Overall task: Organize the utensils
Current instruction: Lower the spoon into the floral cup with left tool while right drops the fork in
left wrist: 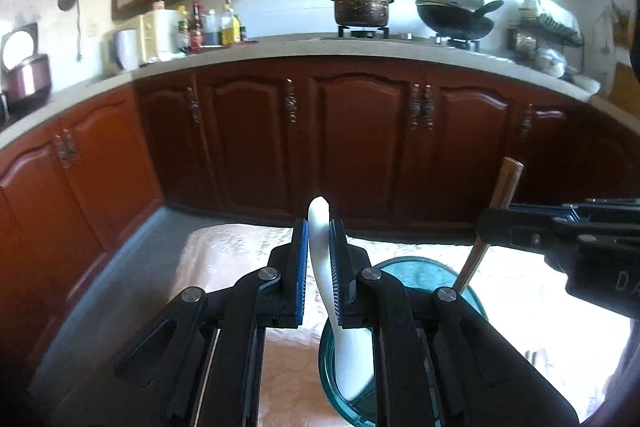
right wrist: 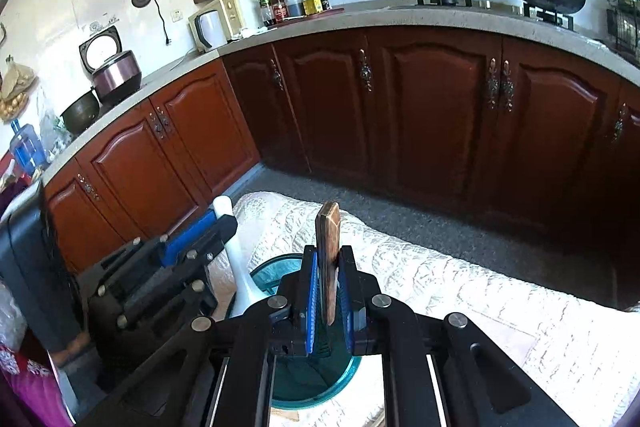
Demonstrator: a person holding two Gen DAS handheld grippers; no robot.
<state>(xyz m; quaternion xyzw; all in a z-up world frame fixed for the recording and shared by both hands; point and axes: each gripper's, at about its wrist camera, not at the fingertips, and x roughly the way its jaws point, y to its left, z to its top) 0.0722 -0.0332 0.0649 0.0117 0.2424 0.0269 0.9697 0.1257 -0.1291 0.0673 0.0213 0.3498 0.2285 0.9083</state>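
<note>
A white spoon and a wooden-handled utensil are pinched upright by the left tool and right tool above the teal holder, seemingly for insertion.

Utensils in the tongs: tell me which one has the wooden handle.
The utensil in the right tongs: its handle is flat brown wood on a metal shaft. The utensil in the left tongs is a smooth white spoon. Both hang over the teal container.
</note>
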